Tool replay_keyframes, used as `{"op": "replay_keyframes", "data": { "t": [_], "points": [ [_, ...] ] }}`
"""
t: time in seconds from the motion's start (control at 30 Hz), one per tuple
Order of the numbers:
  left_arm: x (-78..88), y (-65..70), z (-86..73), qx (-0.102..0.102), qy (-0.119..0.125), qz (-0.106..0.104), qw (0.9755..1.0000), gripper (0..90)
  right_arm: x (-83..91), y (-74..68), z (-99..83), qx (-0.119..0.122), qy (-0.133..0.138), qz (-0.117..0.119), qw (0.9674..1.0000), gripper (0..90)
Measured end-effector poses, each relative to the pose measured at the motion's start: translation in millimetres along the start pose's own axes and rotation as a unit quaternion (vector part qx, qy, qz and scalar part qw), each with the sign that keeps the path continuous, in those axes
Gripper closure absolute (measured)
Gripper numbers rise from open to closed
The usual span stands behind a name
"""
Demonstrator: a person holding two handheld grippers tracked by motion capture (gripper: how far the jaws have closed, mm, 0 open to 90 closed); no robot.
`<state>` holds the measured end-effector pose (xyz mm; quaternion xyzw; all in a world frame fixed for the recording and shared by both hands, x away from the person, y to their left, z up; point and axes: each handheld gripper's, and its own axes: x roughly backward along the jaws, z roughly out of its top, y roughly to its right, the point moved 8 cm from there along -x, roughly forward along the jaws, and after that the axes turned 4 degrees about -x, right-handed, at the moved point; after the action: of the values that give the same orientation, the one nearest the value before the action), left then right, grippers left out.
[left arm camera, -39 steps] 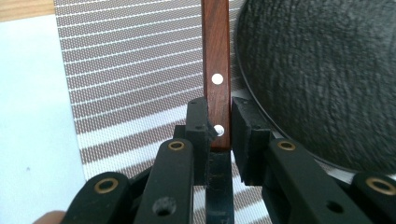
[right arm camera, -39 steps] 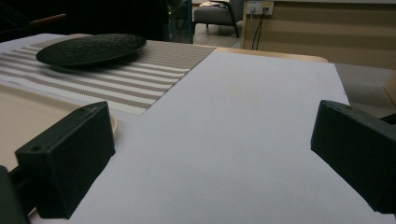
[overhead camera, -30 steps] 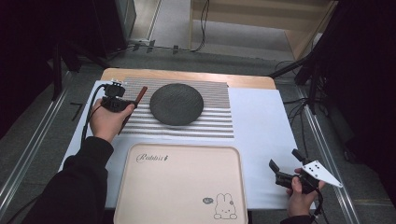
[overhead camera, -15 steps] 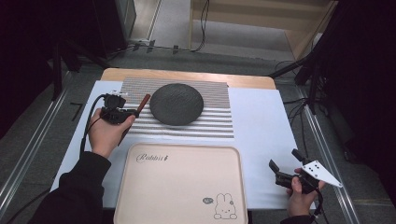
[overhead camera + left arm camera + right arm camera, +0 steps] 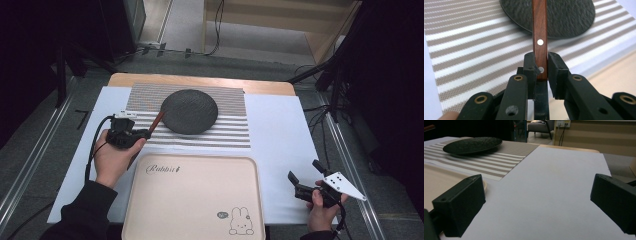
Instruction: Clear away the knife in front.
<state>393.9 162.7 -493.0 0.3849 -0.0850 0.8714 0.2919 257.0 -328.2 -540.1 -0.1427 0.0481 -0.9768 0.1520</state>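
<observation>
On the left, the left hand-held gripper (image 5: 141,134) pinches a wooden utensil handle (image 5: 539,37) above the striped placemat (image 5: 145,97), beside the black plate (image 5: 189,111), apparently mid-carry and needing careful setting down, while the right hand-held gripper (image 5: 304,176) waits spread over the counter (image 5: 280,130).

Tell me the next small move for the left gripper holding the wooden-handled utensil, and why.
Probably carry it on toward the beige tray and lower it there. The left gripper is shut on the wooden handle, whose far end reaches over the edge of the dark plate; the tray lies just beside the hand. The right gripper rests open, apart.
</observation>
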Motion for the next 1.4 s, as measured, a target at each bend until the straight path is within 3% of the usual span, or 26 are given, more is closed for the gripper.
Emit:
{"op": "replay_keyframes", "data": {
  "t": [0.4, 0.7, 1.0, 1.4],
  "points": [
    [18.9, 28.3, -23.2, -0.008, 0.015, -0.014, 0.9998, 77.2, 0.3, -0.2, 0.0, 0.0, 0.0, 0.002, 1.0, 0.0],
    [25.3, 45.4, -42.8, -0.012, 0.013, -0.021, 0.9996, 77.2, 0.5, -0.3, 0.1, 0.0, 0.0, 0.003, 1.0, 0.0],
    [26.5, 57.9, -64.8, 0.0, 0.007, -0.033, 0.9994, 77.2, 0.5, -0.5, 0.1, 0.001, 0.001, 0.004, 1.0, 0.0],
    [32.7, 67.9, -81.6, 0.017, 0.012, -0.046, 0.9987, 77.1, 0.3, -0.4, 0.1, 0.001, 0.001, 0.003, 1.0, 0.0]
  ]
}}
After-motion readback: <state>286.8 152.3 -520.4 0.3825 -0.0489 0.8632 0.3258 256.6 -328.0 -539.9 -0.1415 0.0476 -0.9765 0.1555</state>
